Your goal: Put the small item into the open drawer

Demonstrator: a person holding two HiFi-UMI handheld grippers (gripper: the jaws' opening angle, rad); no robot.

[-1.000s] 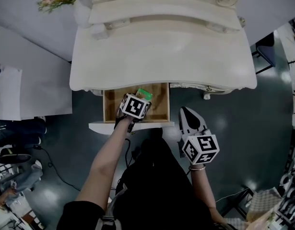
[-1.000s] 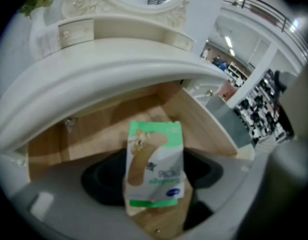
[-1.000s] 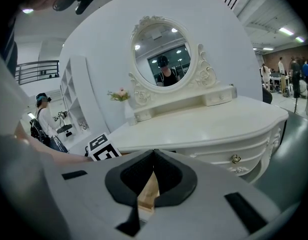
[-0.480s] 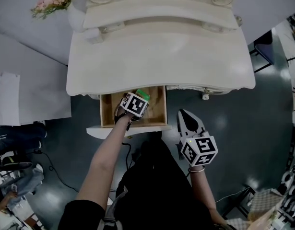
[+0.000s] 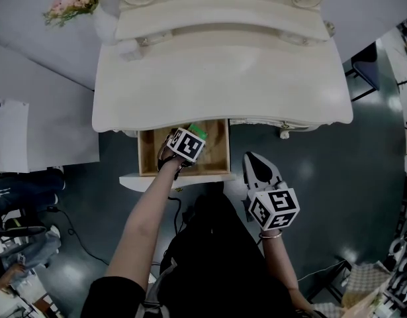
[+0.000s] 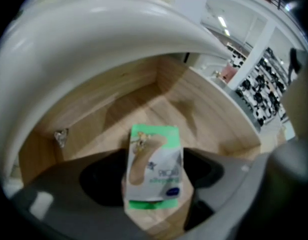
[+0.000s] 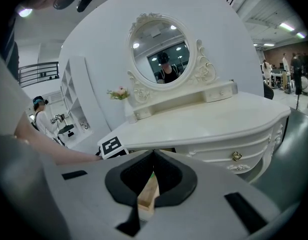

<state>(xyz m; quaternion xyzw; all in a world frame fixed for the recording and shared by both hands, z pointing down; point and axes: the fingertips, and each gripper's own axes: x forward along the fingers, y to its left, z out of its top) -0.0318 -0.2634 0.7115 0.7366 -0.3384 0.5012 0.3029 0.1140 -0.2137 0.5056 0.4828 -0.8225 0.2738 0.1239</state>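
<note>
Green-and-white packet [image 6: 154, 166] stays clamped in the left gripper [image 5: 194, 132] inside the wooden drawer [image 5: 218, 152] — nothing has shifted — while the right gripper [image 5: 254, 159], jaws closed empty, hangs outside it.

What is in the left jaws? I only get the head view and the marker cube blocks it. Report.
Observer: The left gripper is shut on a green-and-white packet, over the wooden floor of the drawer.
Operator: Check the drawer for anything else.
Observer: One small crumpled foil scrap lies at the foot of the wall, left of the packet.
Operator: Confirm the right jaws.
Observer: The right gripper is shut, its jaws meeting on nothing.
</note>
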